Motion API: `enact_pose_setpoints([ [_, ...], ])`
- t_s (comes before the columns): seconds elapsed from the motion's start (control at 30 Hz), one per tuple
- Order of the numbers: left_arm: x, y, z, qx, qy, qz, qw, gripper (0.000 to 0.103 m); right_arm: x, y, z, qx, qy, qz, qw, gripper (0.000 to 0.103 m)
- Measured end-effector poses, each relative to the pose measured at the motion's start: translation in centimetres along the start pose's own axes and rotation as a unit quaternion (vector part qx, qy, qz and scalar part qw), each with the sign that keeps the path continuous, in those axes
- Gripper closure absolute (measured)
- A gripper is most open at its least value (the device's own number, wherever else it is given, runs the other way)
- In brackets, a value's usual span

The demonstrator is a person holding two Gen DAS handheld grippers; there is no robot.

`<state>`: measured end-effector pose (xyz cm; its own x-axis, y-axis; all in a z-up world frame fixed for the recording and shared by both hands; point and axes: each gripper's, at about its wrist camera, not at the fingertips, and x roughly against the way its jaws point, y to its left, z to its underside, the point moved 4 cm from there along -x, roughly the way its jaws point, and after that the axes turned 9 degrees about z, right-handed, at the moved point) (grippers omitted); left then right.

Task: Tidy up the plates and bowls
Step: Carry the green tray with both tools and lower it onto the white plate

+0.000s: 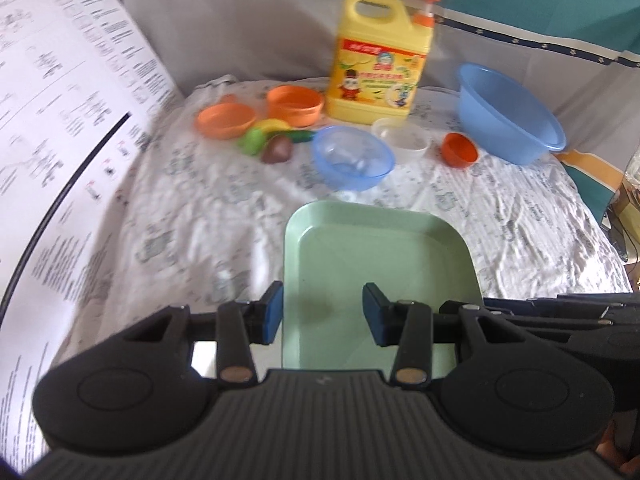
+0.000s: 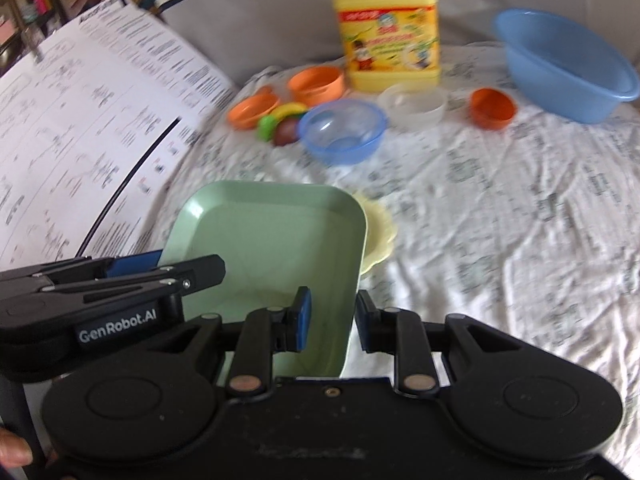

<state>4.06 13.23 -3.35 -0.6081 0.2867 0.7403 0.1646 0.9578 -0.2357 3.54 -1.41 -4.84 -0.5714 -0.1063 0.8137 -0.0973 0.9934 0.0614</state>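
Both hand-held grippers tilt steeply downward over the near cloth-covered surface (image 2: 500,220).

Right hand-held gripper (image 2: 330,322) pinches the right rim of the pale green square plastic plate (image 2: 264,240).

Left hand-held gripper (image 1: 322,314) straddles the plate's left rim; whether its pads press it, I cannot tell.

Plate overlaps a pale yellow scalloped dish (image 2: 378,236).

You saw a smooth, faintly glossy green plastic plate (image 1: 376,248) over a crumpled, matt printed cloth (image 1: 192,208). The blue bowl (image 1: 352,158) looked like translucent, shiny plastic, the clear container (image 1: 402,138) frosted plastic. The yellow jug (image 1: 378,60) was glossy plastic with a slick printed label. Your grippers' bodies were matt black plastic, ribbed, and the sheet (image 1: 60,92) at the left was plain printed paper.
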Motion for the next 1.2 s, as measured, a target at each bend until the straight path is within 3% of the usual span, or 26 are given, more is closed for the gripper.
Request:
enact_pose_setpoints([
  [0.5, 0.4, 4.7, 5.9, 0.025, 0.039, -0.009, 0.9989, 0.062, -2.1, 4.5, 3.7, 0.043, 0.061, -0.027, 0.997, 0.078],
  [1.2, -1.9, 5.9, 7.5, 0.024, 0.069, -0.007, 0.9973, 0.061, -3.9, 4.7, 4.9, 0.055, 0.088, -0.028, 0.994, 0.076],
])
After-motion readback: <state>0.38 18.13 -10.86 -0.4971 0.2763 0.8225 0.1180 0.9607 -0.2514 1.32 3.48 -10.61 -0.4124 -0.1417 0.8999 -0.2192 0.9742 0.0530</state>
